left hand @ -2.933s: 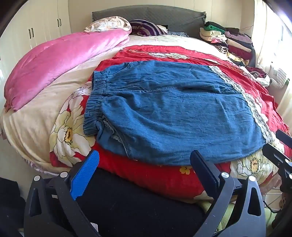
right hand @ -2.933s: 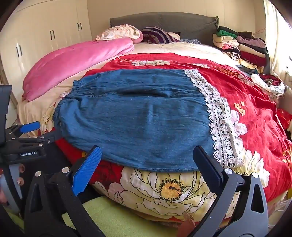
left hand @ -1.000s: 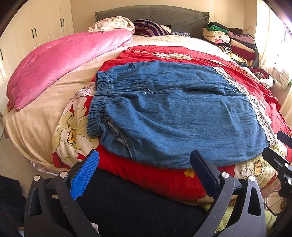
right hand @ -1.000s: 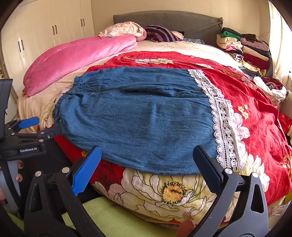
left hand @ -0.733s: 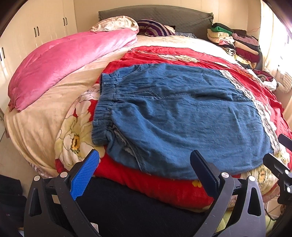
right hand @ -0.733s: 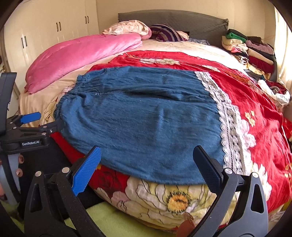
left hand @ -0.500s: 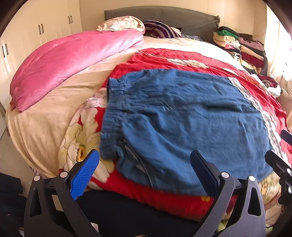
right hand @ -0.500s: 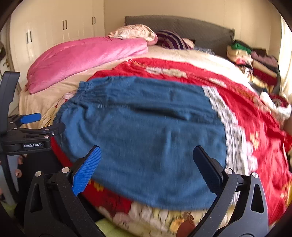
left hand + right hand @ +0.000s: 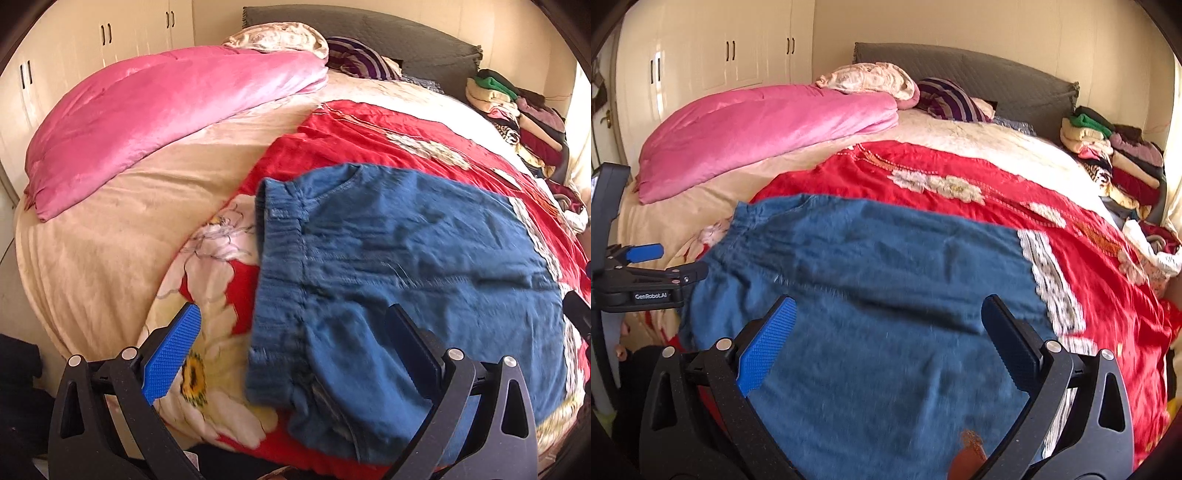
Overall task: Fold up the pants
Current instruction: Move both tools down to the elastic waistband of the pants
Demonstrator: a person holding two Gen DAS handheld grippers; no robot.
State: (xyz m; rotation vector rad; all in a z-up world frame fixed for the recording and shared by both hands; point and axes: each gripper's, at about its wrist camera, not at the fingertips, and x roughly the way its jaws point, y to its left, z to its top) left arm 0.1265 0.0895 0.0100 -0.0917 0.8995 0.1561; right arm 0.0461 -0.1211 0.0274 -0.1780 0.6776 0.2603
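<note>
Left wrist view: one pair of blue denim pants [image 9: 406,258] lies flat on a red floral blanket [image 9: 388,136] covering the bed, elastic waistband [image 9: 280,273] toward the left. The left gripper [image 9: 291,350] hovers with jaws spread wide over the waistband corner. The right gripper [image 9: 886,332] is likewise wide apart and empty above the denim. One pink quilt [image 9: 757,133] and two pillows [image 9: 871,81] lie beyond.
</note>
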